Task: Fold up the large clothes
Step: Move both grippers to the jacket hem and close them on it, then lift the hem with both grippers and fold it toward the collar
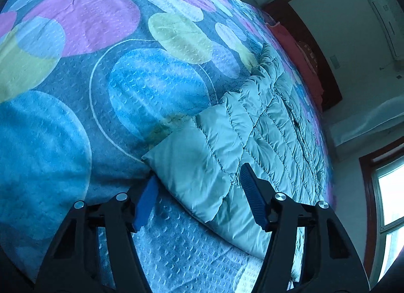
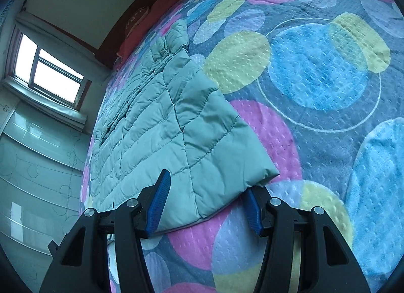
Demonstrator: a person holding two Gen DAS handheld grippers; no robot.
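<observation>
A pale green quilted puffer jacket (image 1: pixel 255 126) lies flat on a bedspread with coloured circles (image 1: pixel 101 70). My left gripper (image 1: pixel 199 186) is open, its blue pads straddling the near corner of the jacket, one pad under the edge, one above. In the right wrist view the same jacket (image 2: pixel 161 121) lies on the bedspread (image 2: pixel 315 95). My right gripper (image 2: pixel 207 197) is open, with its pads on either side of the jacket's near hem corner. Neither gripper is closed on the fabric.
A red pillow (image 1: pixel 290 42) and dark wooden headboard (image 1: pixel 325 83) are at the far end of the bed. A window (image 2: pixel 48 75) and pale wardrobe doors (image 2: pixel 32 156) stand beside the bed. The bed edge runs just beyond the jacket.
</observation>
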